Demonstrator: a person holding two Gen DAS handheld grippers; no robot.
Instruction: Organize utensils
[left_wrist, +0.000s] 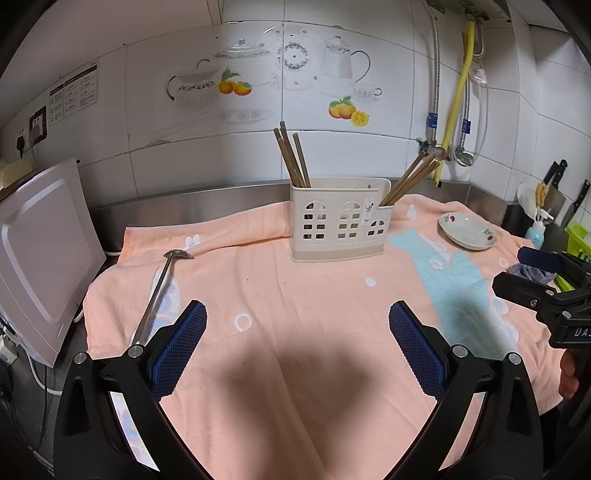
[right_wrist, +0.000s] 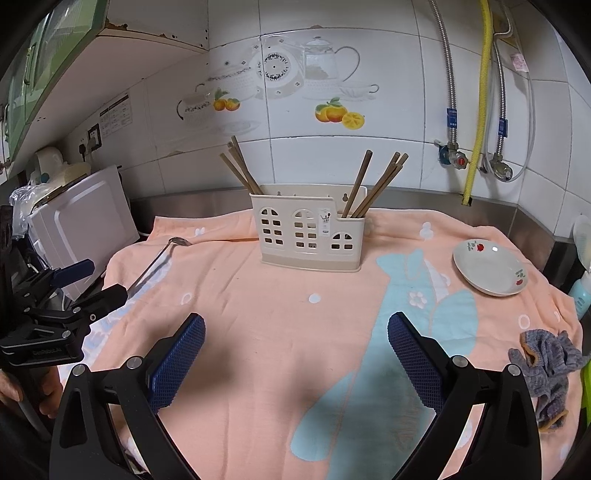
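Both our left gripper (left_wrist: 297, 332) and right gripper (right_wrist: 295, 338) gape wide, empty; the thin ladle (left_wrist: 157, 295) ahead-left lies flat on soft towel (left_wrist: 295, 295), so pads may snag cloth or skid off its handle.

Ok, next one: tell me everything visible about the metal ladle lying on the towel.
The ladle looks like polished steel, with a long slim handle and a small shallow bowl. It lies flat on the peach towel, left of the utensil holder, bowl end toward the wall, handle running toward the left gripper. Only the towel touches it.
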